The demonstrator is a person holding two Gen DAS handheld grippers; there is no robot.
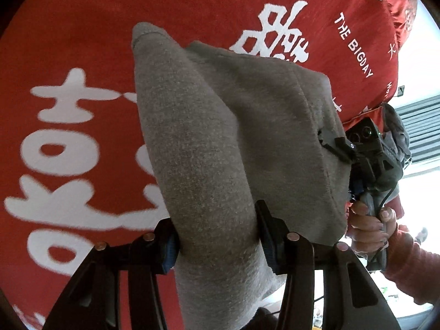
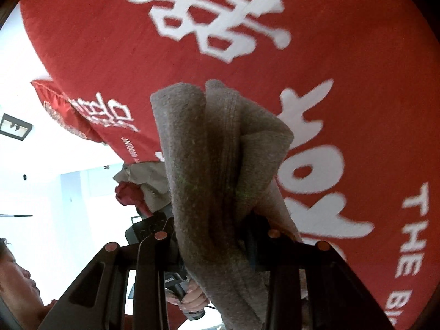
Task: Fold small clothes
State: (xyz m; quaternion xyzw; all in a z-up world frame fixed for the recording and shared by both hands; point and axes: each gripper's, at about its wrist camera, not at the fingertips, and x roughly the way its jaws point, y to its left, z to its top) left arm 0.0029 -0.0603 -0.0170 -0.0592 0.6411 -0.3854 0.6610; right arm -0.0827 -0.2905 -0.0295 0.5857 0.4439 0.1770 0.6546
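Observation:
A small grey knit garment (image 1: 233, 137) hangs in the air between both grippers, above a red bedspread (image 1: 82, 27) with white characters. My left gripper (image 1: 217, 236) is shut on one end of the grey garment, with cloth bunched between its fingers. My right gripper (image 2: 214, 236) is shut on the other end of the garment (image 2: 220, 151), which folds up in front of the lens. The right gripper also shows in the left wrist view (image 1: 341, 145), pinching the garment's far edge, with the person's hand on its handle.
The red bedspread (image 2: 330, 55) fills most of both views. A red pillow (image 2: 63, 110) lies at its edge, with a pile of grey and red clothes (image 2: 140, 189) beside it. White walls and a window lie beyond. The person's face (image 2: 16, 275) is at lower left.

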